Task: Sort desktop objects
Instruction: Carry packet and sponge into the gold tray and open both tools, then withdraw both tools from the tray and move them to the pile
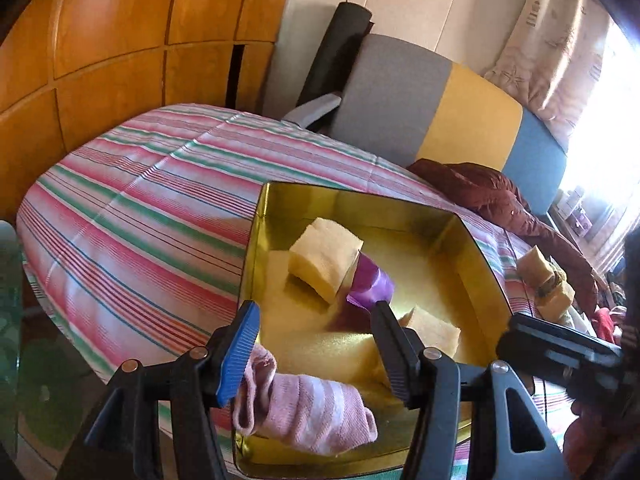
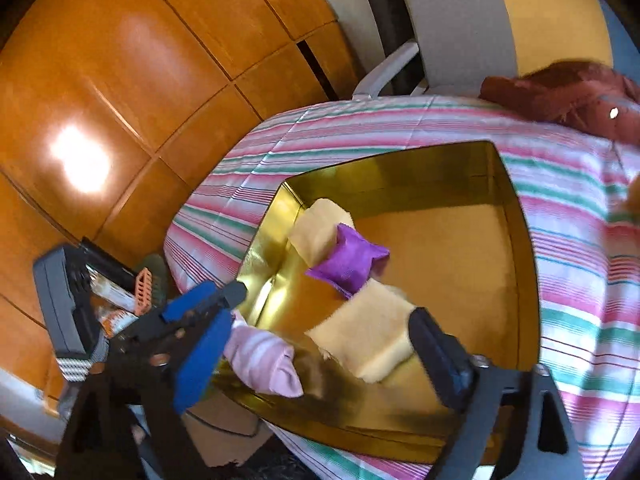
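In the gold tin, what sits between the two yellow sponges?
A purple pouch lies between the far yellow sponge and the near yellow sponge, touching both. The right wrist view shows it most clearly; the gold tin holds all three.

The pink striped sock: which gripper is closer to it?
Left. The left gripper, open, hangs right over the pink striped sock on the gold tin's rim; the right gripper hovers beside it.

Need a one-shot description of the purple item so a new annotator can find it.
Find the gold tin on the striped tablecloth. Inside, near its left wall, the purple pouch lies wedged between two pale yellow sponge blocks. It is the only shiny purple thing there; the pink striped sock lies nearer the front rim.
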Motion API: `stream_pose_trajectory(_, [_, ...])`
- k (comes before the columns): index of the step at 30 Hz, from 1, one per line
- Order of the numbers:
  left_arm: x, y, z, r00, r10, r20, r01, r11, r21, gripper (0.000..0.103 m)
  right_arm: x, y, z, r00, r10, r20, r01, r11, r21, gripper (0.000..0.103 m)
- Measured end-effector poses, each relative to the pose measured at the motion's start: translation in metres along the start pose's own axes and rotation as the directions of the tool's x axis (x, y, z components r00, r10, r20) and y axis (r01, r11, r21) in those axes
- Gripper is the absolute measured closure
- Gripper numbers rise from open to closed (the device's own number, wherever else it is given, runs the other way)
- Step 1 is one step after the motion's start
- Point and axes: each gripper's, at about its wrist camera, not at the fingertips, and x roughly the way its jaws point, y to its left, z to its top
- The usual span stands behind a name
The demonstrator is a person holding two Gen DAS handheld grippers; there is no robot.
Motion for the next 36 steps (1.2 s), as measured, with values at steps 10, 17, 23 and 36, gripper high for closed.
stream_pose_trajectory(10, [-0.011, -0.016, -0.005, 0.989, 0.135, 0.055, -0.138, 0.988, 0.068, 0.045, -0.016, 0.024, -0.020, 0.973, -0.208, 0.102, 0.223, 0.959, -0.177, 0.000])
stream_pose_trajectory(17, [-0.019, -0.019, -0.008, 0.993, 0.108, 0.057, -0.111, 0.992, 0.065, 0.041, -0.024, 0.018, -0.029, 0.956, -0.260, 0.134, 0.280, 0.946, -0.165, 0.000])
stream_pose_trajectory(23, [-0.016, -0.025, -0.013, 0.995, 0.097, 0.037, -0.100, 0.992, 0.077, 0.039, -0.031, 0.008, -0.033, 0.935, -0.315, 0.164, 0.338, 0.931, -0.136, 0.000])
stream_pose_trajectory(36, [-0.018, -0.053, -0.023, 0.995, 0.094, 0.029, -0.097, 0.981, 0.168, 0.037, -0.046, -0.024, -0.041, 0.908, -0.380, 0.177, 0.393, 0.919, -0.044, 0.000])
